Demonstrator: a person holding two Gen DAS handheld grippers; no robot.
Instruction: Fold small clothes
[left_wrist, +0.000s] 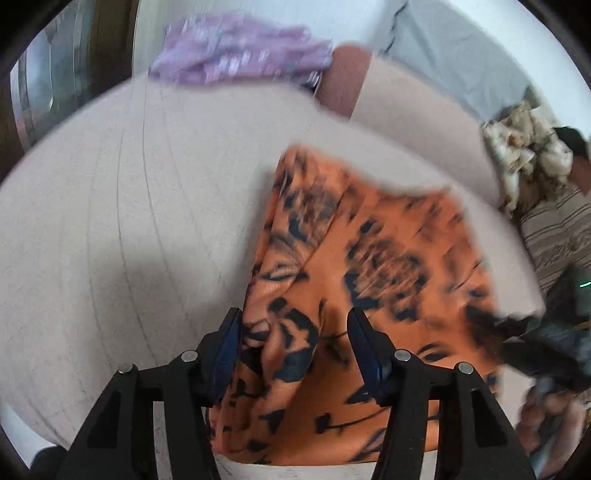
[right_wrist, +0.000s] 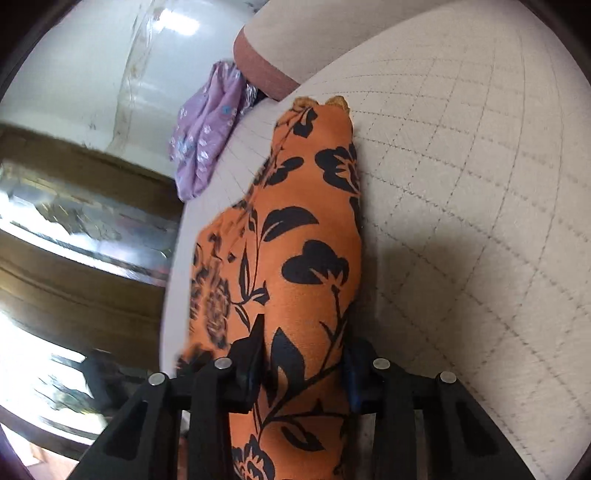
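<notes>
An orange garment with a black flower print (left_wrist: 369, 266) lies on a beige quilted cushion (left_wrist: 129, 221). My left gripper (left_wrist: 295, 339) hangs over its near edge with jaws apart and cloth bunched between them. In the right wrist view the same garment (right_wrist: 295, 229) is lifted and draped. My right gripper (right_wrist: 303, 350) is shut on a fold of it, cloth filling the gap between the fingers. The right gripper also shows as a dark blur at the garment's right edge in the left wrist view (left_wrist: 535, 343).
A purple flowered garment (left_wrist: 236, 48) lies at the cushion's far edge, also in the right wrist view (right_wrist: 207, 133). A bolster with a brown end (left_wrist: 343, 81) lies behind. A crumpled pale patterned cloth (left_wrist: 524, 155) is at the right. Wooden furniture (right_wrist: 74, 240) stands beyond the cushion's left edge.
</notes>
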